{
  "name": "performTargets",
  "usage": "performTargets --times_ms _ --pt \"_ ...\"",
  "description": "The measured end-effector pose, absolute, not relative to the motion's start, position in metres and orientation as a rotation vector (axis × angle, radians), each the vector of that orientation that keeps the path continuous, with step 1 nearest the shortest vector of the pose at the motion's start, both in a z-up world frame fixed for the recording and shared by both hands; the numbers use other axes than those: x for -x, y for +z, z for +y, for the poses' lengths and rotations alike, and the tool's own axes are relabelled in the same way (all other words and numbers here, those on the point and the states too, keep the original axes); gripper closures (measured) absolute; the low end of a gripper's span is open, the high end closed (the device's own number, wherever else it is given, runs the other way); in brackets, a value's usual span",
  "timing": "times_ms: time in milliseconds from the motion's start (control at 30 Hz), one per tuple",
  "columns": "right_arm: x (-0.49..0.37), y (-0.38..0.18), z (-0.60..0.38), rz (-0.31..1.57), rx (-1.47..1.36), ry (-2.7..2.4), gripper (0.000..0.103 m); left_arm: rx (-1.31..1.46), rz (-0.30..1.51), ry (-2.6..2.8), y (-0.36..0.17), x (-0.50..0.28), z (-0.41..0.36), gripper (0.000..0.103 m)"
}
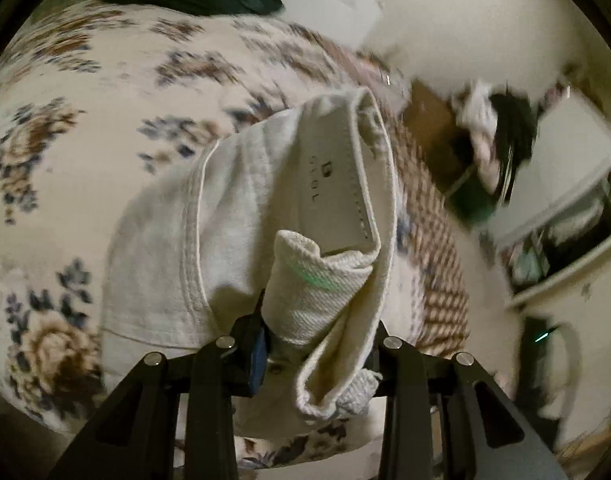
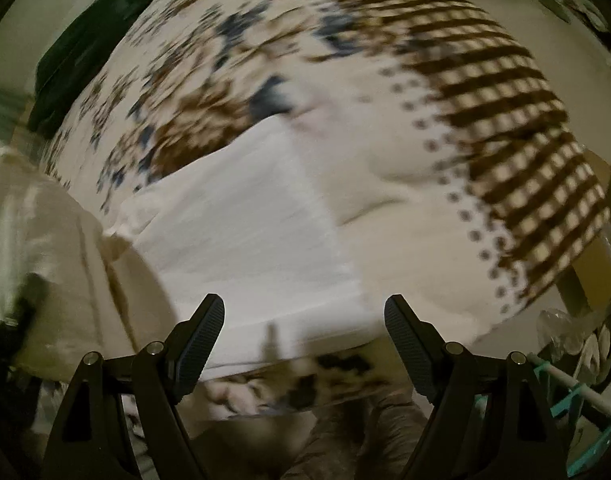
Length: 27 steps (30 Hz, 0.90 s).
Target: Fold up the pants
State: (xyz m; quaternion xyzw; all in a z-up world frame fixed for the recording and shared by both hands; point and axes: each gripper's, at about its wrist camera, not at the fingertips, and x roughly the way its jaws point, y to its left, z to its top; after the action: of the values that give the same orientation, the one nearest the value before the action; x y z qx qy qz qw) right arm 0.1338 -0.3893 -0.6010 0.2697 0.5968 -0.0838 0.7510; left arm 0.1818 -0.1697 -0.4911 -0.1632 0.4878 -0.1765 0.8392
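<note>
As it tilts down, left gripper [image 1: 317, 332] clamps white pants [image 1: 241, 216] (waistband), right gripper [image 2: 304, 344] agape

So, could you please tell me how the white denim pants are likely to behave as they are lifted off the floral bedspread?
The white denim pants will probably sag: the fabric droops from the left gripper clamping their waistband. The thick twill weave suggests some weight, so they should hang rather than flutter. The coarse cloth seems unlikely to slip over the floral bedspread.

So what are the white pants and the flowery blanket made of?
The pants look like thick cotton denim, matte: a ribbed twill weave and stitched seams show. The blanket seems soft printed fabric, but blur hides its weave.
</note>
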Motion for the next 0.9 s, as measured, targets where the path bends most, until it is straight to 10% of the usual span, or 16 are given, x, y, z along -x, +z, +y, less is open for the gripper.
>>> performTargets --times_ms 433,900 --pt "-0.139 -0.615 -0.453 1.297 -0.575 -0.236 0.018 0.057 1.312 -0.277 -0.574 -0.203 -0.256 0.071" --pt "-0.191 -0.609 -0.416 1.306 -0.632 0.076 0.016 0.234 1.334 -0.136 -0.512 -0.190 -0.200 0.026"
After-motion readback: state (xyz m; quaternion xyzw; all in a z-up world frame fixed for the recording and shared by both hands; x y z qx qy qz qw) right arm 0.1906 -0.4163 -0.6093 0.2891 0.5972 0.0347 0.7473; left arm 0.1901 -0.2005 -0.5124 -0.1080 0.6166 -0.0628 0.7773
